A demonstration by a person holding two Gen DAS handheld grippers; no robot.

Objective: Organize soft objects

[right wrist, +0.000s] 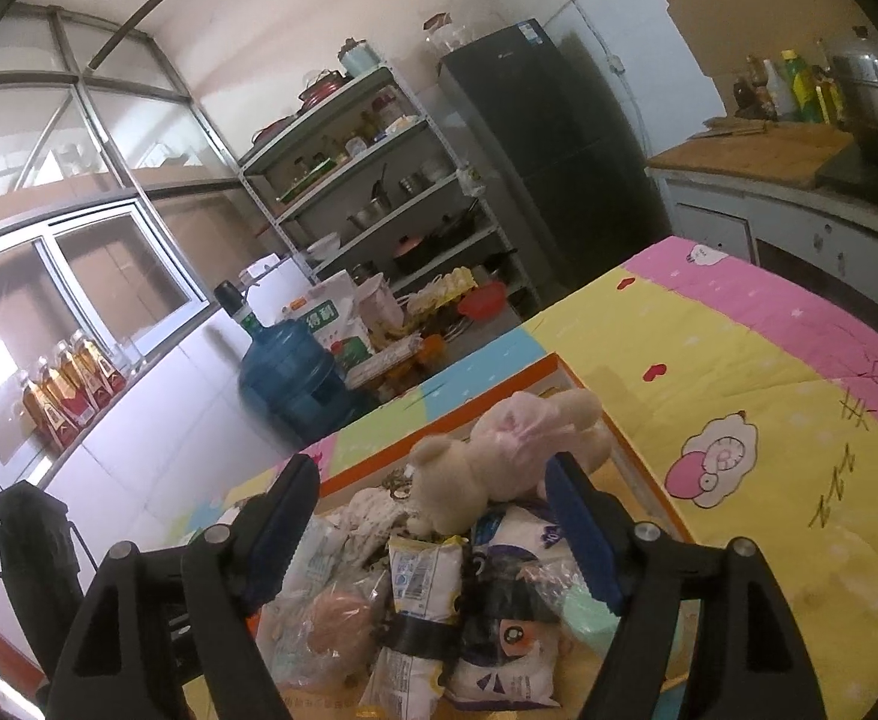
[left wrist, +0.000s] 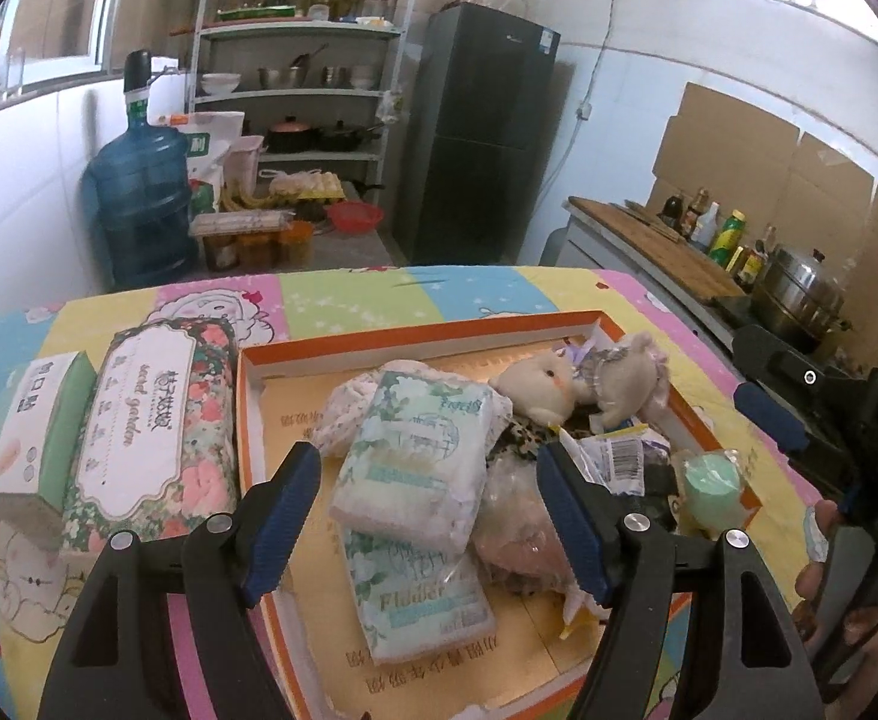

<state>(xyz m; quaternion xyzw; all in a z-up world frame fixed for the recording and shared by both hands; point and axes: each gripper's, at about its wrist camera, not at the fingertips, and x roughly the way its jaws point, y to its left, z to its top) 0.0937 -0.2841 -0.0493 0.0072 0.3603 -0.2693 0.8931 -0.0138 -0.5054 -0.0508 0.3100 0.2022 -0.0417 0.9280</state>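
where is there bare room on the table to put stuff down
Free: the quilted cover right of the orange tray, and the strip beyond the tray's far rim. Crowded: the tray itself, piled with packets and the plush bunny; left of it sit the floral tissue pack and small box.

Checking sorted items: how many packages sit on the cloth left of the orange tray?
2: the floral tissue pack against the orange tray's left wall, and the green-and-white box beside it.
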